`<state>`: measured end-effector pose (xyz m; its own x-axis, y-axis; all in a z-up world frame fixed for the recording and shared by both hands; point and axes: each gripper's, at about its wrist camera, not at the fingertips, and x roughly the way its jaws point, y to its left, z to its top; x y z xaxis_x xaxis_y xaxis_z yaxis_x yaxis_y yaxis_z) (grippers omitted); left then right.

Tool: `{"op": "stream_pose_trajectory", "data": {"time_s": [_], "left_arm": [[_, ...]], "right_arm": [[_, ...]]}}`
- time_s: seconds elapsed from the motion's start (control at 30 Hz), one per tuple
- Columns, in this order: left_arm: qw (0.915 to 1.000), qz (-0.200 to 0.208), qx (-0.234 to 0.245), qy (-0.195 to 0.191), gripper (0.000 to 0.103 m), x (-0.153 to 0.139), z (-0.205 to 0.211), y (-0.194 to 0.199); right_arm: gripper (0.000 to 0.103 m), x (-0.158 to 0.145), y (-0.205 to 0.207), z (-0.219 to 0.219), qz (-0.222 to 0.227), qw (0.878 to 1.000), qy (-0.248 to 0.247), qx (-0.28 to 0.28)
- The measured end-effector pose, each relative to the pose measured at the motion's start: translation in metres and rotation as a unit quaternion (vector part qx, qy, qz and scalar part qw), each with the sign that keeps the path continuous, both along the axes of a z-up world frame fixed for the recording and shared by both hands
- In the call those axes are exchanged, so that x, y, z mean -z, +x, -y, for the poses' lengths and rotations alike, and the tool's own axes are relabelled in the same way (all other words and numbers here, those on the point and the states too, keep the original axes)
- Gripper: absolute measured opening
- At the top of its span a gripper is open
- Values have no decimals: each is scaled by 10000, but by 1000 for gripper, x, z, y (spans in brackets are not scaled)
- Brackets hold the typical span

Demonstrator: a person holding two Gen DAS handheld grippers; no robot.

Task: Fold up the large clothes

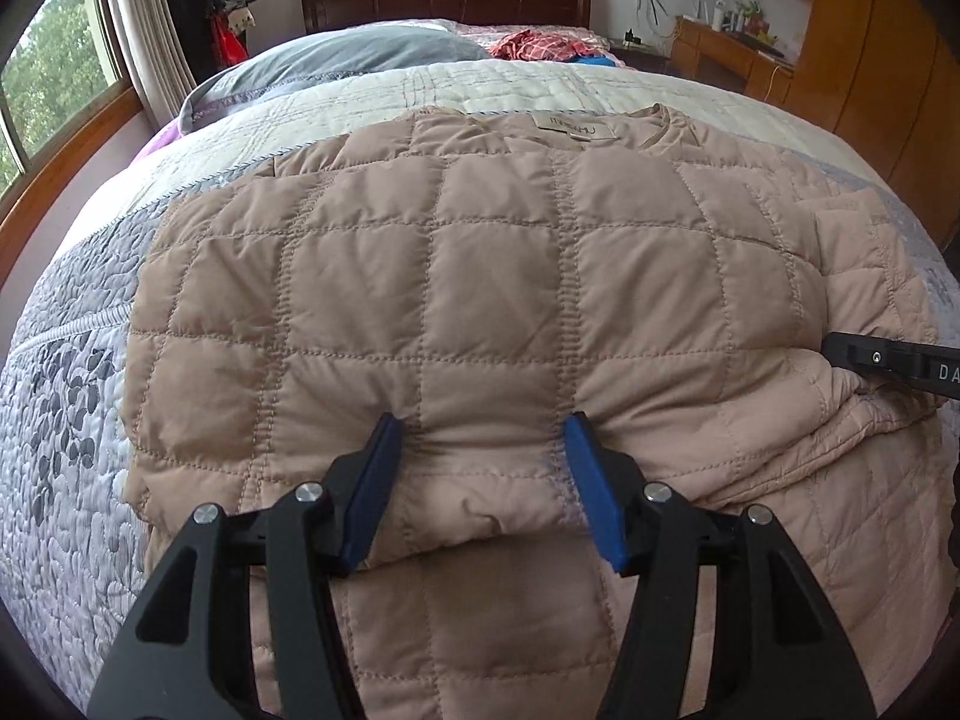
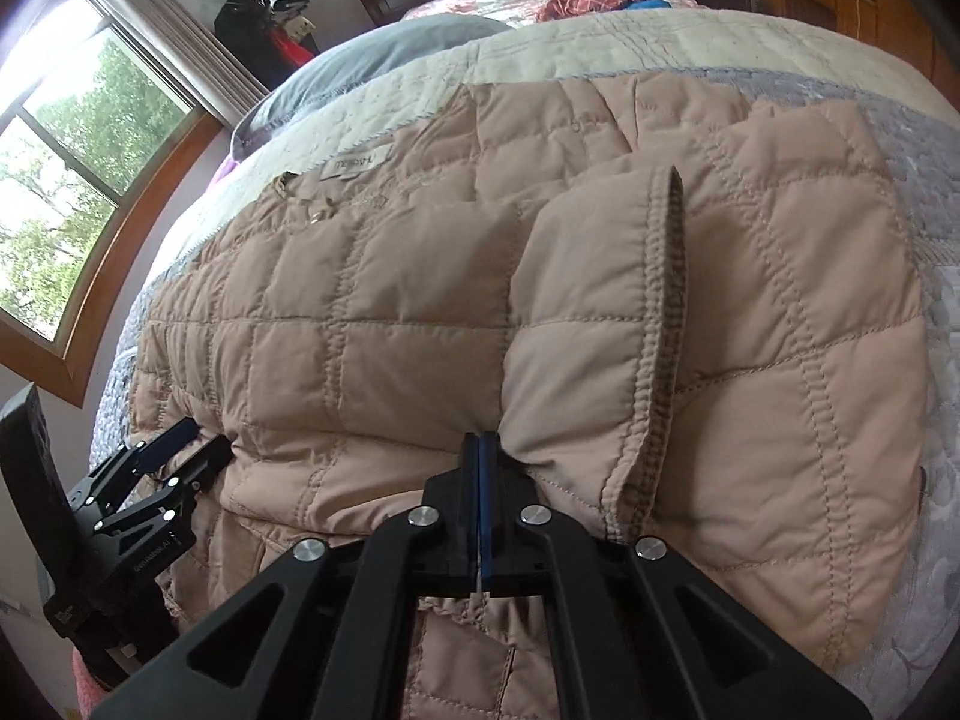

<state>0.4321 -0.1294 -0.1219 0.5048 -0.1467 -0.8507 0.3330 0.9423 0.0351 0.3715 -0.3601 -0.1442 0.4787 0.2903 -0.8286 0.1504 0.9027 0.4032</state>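
Spread over the bed's quilt (image 1: 90, 390) lies a tan quilted jacket (image 1: 480, 276). Left tool (image 1: 480, 438) grips a thick fold of it between half-spread pads; right tool (image 2: 483, 450) is clamped tight on its hem.

Tan quilted jacket (image 1: 480, 276) spread on a bed (image 1: 72, 420), seen from the left claw (image 1: 480, 438).

The claw's blue pads (image 1: 591, 480) sit apart with a raised fold of the jacket's near edge between them. Another black claw tip (image 1: 888, 360) touches the jacket's right side. Beyond the jacket's collar lies a grey pillow (image 1: 360, 54).
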Motion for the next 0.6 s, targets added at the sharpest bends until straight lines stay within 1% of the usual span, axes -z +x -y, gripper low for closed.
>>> {"op": "stream_pose_trajectory", "data": {"time_s": [0.07, 0.1, 0.13, 0.2, 0.23, 0.27, 0.3, 0.33, 0.4, 0.43, 0.5, 0.53, 0.57, 0.6], "left_arm": [[9999, -104, -27, -93, 56, -11, -10, -5], [9997, -129, 1, -195, 56, -19, -18, -12], [9994, -145, 74, -300, 59, -28, -28, -19], [9990, -130, 140, -397, 64, -41, -49, -34], [9988, -58, 160, -469, 67, -49, -67, -48], [9988, -11, 164, -460, 69, -54, -80, -57], [9990, 40, 139, -415, 72, -58, -94, -67], [9993, 98, 48, -352, 75, -61, -115, -81], [9996, 140, -130, -215, 77, -62, -143, -101], [9995, 113, -229, -160, 78, -61, -162, -117], [9994, 37, -330, -112, 79, -58, -184, -137], [9991, -26, -409, -101, 80, -54, -198, -153], [9989, -63, -460, -108, 80, -50, -209, -163], [9985, -122, -518, -149, 80, -46, -219, -175]], "right_arm": [[10, -14, -17, -2, 240, 9997, 29, -49], [20, -23, -25, -1, 387, 9992, 48, -90], [25, -33, -41, -1, 608, 9979, 84, -183], [25, -46, -69, 0, 843, 9956, 95, -409], [25, -52, -93, 2, 914, 9946, 16, -494], [26, -54, -107, 4, 934, 9942, -19, -530], [29, -56, -129, 7, 964, 9936, -36, -596], [33, -56, -145, 10, 972, 9933, -30, -626], [39, -57, -175, 17, 933, 9937, -57, -626], [42, -55, -195, 21, 896, 9940, -108, -610], [45, -51, -224, 24, 849, 9947, -119, -576], [47, -48, -241, 26, 820, 9950, -89, -557], [48, -45, -258, 28, 799, 9953, -75, -544], [52, -41, -275, 29, 786, 9955, -104, -514]]}}
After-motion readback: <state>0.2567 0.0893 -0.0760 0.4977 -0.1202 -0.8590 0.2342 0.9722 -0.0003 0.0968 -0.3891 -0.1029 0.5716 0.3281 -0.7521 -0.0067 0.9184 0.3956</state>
